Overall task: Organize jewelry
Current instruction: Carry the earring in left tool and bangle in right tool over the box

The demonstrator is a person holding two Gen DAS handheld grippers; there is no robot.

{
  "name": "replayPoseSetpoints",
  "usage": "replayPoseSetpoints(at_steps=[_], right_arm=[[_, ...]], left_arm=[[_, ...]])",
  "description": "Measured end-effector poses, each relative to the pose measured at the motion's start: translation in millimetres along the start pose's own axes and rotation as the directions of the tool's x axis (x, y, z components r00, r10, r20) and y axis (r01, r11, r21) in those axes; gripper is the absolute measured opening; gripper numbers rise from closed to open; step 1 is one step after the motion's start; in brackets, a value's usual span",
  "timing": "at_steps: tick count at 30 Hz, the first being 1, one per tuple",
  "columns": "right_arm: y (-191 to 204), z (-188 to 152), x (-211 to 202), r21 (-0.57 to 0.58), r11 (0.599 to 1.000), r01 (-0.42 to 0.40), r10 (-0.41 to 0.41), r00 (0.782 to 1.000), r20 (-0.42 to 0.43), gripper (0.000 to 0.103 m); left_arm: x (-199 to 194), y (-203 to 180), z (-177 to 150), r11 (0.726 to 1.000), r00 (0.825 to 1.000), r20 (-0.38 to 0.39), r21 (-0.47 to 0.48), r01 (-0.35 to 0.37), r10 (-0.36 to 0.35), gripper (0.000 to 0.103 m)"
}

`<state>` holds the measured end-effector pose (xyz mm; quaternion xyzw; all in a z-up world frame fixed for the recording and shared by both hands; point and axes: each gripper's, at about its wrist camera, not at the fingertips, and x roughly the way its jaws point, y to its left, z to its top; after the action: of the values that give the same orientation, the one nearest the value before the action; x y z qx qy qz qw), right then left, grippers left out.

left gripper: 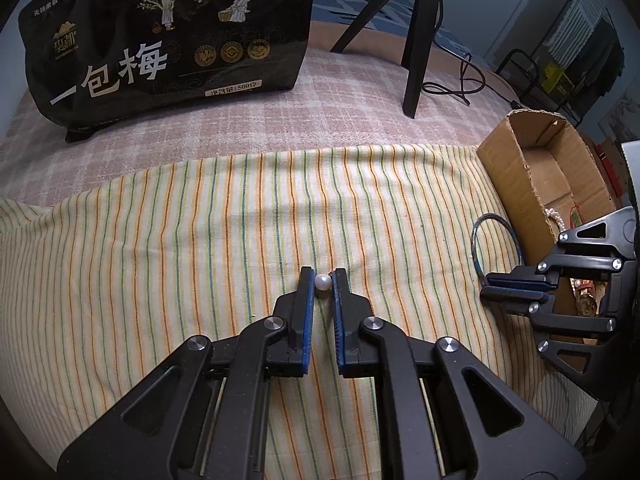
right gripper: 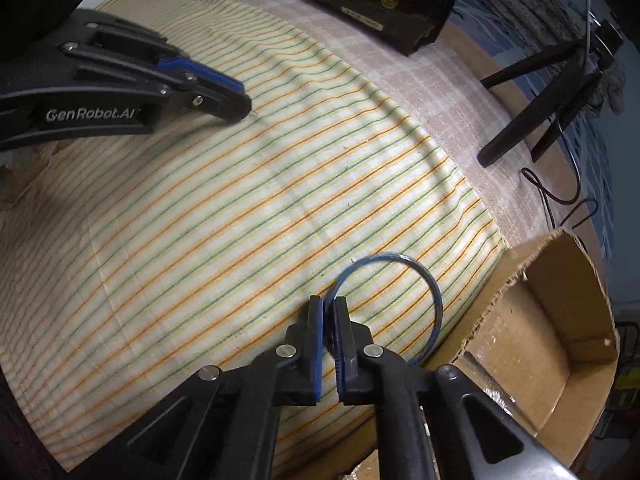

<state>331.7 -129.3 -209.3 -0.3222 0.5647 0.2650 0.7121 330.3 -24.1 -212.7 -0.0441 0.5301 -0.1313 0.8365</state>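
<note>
Nearest the left wrist camera, the left gripper [left gripper: 322, 282] has its jaws drawn in on a small white pearl [left gripper: 322, 281], pinching it at the very tips just above the striped cloth [left gripper: 180, 240]. In the right wrist view, the right gripper [right gripper: 327, 306] sits equally close to its own lens, jaws pressed onto the near left arc of a thin blue bangle [right gripper: 434, 300], which lies on the cloth just beside the cardboard box [right gripper: 560, 292] on the right.

As for progress, the job looks partly done. The left view shows a string of pearls [left gripper: 558, 220] and some other small pieces, too small to make out, already inside the box, so some jewelry appears to be put away. The pearl and the bangle are both gripped but not yet in the box; carrying each over its wall and letting go seems to be what remains. No other loose jewelry shows on the cloth.

The views complement each other. Only the left view shows the pearl and the box's contents; in the right view the pearl is hidden behind the left gripper's fingers [right gripper: 224, 92] at far left, and the box's floor is mostly blocked. Only the right view shows the bangle's rim actually caught between the pads; from the left, the right gripper appears side-on, with the bangle beyond it.

Far back stand a black printed bag [left gripper: 168, 28] and a black tripod [left gripper: 416, 32].
</note>
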Motion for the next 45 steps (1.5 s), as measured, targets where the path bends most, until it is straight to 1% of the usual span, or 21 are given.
replayPoseSetpoints(at_steps=[4, 6, 9, 11, 14, 19, 24, 28, 33, 41, 45], right_arm=[[-8, -5, -10, 0.074, 0.997, -0.012, 0.008, 0.999, 0.048, 0.002], [-18, -10, -18, 0.124, 0.991, -0.048, 0.037, 0.996, 0.087, 0.001], [-28, -17, -32, 0.183, 0.977, -0.107, 0.08, 0.985, 0.152, 0.001], [-30, -20, -38, 0.207, 0.97, -0.13, 0.093, 0.979, 0.182, 0.001], [-32, -29, -49, 0.247, 0.953, -0.175, 0.113, 0.963, 0.246, 0.001], [-26, -45, -75, 0.302, 0.924, -0.235, 0.123, 0.93, 0.346, 0.001], [-33, -65, -103, 0.357, 0.882, -0.308, 0.119, 0.878, 0.464, 0.001], [-40, -84, -125, 0.386, 0.861, -0.332, 0.086, 0.842, 0.532, 0.001], [-57, -109, -144, 0.432, 0.834, -0.343, 0.029, 0.809, 0.586, 0.001], [-80, -137, -150, 0.481, 0.826, -0.294, -0.048, 0.813, 0.58, 0.001], [-94, -148, -148, 0.51, 0.811, -0.286, -0.075, 0.814, 0.576, 0.001]], left_arm=[[-8, -2, 0, 1.0, 1.0, 0.014, -0.001, -0.001, 0.001, 0.007], [-14, -4, -1, 1.0, 1.0, 0.022, 0.0, -0.002, 0.002, 0.007], [-23, -8, -2, 1.0, 0.999, 0.032, -0.001, -0.005, 0.005, 0.007], [-30, -12, -3, 1.0, 0.999, 0.04, 0.0, -0.005, 0.005, 0.007], [-40, -17, -3, 1.0, 0.999, 0.053, 0.007, 0.0, -0.001, 0.007], [-58, -24, -7, 1.0, 0.997, 0.071, -0.002, 0.019, -0.019, 0.007], [-78, -38, -12, 0.999, 0.994, 0.095, 0.001, 0.051, -0.051, 0.007], [-92, -57, -17, 0.997, 0.99, 0.116, 0.019, 0.08, -0.082, 0.007], [-103, -86, -20, 0.992, 0.983, 0.137, 0.05, 0.112, -0.118, 0.007], [-107, -136, -16, 0.982, 0.972, 0.161, 0.103, 0.159, -0.174, 0.007], [-101, -156, -14, 0.977, 0.968, 0.163, 0.123, 0.172, -0.191, 0.007]])
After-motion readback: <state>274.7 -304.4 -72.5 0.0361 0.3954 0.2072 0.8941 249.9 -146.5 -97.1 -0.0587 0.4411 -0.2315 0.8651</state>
